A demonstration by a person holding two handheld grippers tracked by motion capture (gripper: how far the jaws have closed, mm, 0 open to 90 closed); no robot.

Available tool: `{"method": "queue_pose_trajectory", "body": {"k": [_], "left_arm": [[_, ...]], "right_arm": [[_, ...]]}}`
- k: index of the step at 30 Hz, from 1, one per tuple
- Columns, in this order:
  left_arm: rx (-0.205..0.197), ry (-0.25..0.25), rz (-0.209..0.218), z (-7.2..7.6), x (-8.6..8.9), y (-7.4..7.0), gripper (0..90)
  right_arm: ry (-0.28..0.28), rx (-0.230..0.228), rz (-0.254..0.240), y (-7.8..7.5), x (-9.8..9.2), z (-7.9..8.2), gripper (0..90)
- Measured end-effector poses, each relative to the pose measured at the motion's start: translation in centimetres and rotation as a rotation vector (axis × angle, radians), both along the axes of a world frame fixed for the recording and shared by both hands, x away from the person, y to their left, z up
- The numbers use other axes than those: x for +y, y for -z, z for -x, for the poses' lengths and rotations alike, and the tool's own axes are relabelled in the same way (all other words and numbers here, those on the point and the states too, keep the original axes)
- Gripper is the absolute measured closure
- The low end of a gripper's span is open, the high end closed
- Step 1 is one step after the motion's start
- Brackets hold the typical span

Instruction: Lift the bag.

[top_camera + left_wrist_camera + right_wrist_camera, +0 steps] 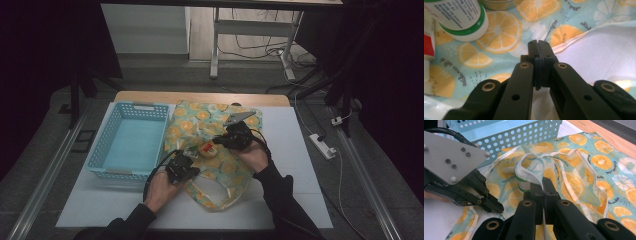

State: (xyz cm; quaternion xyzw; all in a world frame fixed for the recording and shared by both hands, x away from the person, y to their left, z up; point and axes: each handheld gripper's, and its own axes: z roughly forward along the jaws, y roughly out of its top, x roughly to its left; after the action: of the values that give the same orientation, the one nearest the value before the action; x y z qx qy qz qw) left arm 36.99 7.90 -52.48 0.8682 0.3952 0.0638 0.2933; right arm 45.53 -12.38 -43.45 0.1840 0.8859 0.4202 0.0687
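At the left my basket (131,141) has nothing in it yet. In the middle, my left gripper (191,171) pinches the bag (235,170) edge. My right gripper (217,141) pinches its rim up. The bottle (461,18) waits inside.

High view: fixed above the person's side, facing forward and down, far enough to take in the whole table (300,150) and floor beyond
Left gripper view: very close, low over the fruit-print bag (499,32)
Right gripper view: close, facing across the same bag (599,157) toward the blue basket (506,135); all three share the bag
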Motion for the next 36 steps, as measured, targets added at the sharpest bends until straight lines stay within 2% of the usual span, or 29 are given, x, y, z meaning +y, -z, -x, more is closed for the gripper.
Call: {"method": "queue_pose_trajectory", "body": {"k": [4, 10, 15, 19, 28, 36], "left_arm": [[-0.024, 0.002, -0.024, 0.2, -0.5, -0.5, 89.8], [-0.036, 0.022, -0.010, 0.4, -1.0, -1.9, 89.8], [-0.020, 0.034, 0.036, 0.0, -0.8, -3.0, 89.9], [0.013, 0.050, 0.071, -0.5, -0.5, -3.5, 90.0], [0.017, 0.082, 0.100, -0.7, 0.1, -4.9, 90.0], [0.007, 0.074, 0.170, -1.0, 1.5, -6.9, 90.0]], "right_arm": [[0.004, 0.000, -0.003, -0.1, -0.2, -0.1, 89.6], [0.006, 0.004, -0.003, -0.3, -0.4, -0.2, 89.6], [0.000, 0.004, -0.008, -0.6, -0.5, -0.2, 89.6], [-0.003, 0.011, -0.008, -0.7, -0.6, -0.2, 89.7], [-0.007, 0.017, -0.019, -0.9, -0.8, -0.3, 89.7], [-0.012, 0.031, -0.023, -1.3, -0.9, -0.4, 89.7]]}}
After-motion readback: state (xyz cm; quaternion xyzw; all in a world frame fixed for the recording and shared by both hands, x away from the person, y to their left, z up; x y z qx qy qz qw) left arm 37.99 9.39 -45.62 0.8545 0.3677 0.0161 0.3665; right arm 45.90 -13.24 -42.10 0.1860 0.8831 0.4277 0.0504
